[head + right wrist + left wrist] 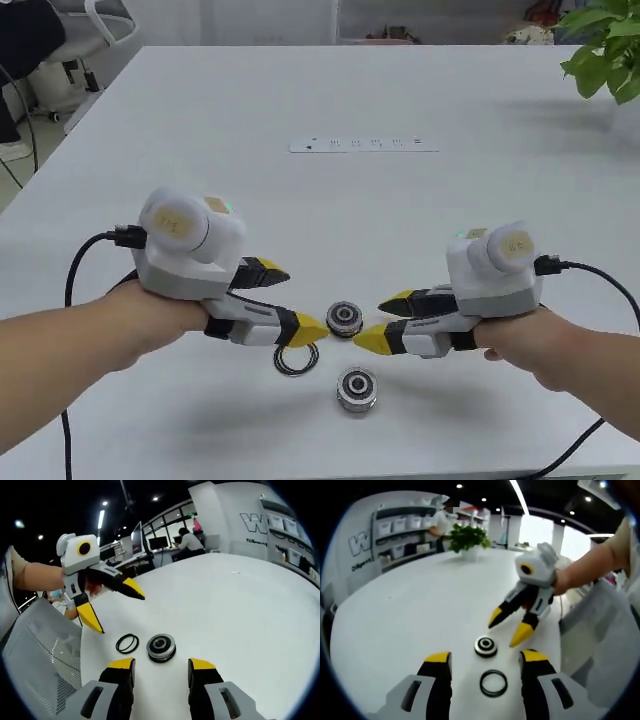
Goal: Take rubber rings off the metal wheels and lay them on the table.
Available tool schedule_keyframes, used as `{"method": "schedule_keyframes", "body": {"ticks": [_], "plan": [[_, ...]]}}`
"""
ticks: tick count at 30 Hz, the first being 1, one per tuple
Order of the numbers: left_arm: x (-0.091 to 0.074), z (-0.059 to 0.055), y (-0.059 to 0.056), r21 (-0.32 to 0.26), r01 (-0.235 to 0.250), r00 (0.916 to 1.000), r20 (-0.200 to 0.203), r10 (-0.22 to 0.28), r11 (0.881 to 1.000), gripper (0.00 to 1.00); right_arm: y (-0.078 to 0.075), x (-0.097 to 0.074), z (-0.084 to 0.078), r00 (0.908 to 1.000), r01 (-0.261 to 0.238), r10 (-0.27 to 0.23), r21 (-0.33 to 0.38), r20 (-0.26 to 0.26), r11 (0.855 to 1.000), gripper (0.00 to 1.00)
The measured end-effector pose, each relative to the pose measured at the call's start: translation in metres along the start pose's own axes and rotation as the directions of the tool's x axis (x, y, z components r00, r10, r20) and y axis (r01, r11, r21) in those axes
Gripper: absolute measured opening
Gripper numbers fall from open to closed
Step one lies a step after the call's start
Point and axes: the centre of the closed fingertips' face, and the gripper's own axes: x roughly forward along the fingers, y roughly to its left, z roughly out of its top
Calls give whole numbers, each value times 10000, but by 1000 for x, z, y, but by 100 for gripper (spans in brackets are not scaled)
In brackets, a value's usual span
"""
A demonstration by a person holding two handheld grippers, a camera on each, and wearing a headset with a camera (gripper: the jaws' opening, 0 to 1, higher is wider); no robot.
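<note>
Left gripper point(305, 300) and right gripper point(372, 322) gape empty, the wheel point(344, 318) flat between their tips, dead ahead of the right's.

Glossy metal wheels point(357, 389), matt black rubber ring point(481, 684), smooth white table point(400, 210), perhaps laminate, slightly sheened

White table point(420, 210); two metal wheels point(345, 318), rubber rings point(296, 359), power strip point(364, 146), potted plant point(468, 540)

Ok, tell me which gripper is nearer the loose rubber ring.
Left. The left gripper sits right over the rubber ring; the right gripper is farther off, past a metal wheel.
</note>
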Motion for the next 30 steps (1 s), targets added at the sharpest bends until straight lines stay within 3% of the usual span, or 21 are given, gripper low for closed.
{"method": "schedule_keyframes", "body": {"ticks": [5, 15, 30], "plan": [[10, -2, 3, 82, 27, 10000, -54, -26, 10000, 51, -3, 3, -3, 10000, 86, -85, -105, 19, 9999, 39], [30, -7, 3, 261, 137, 9991, -405, -126, 9996, 53, -3, 7, -3, 9998, 67, -62, -280, 167, 9996, 34], [45, -7, 2, 394, 202, 9989, -440, -184, 9990, 35, 0, 12, -1, 9994, 46, -28, -522, 336, 9986, 26]]}}
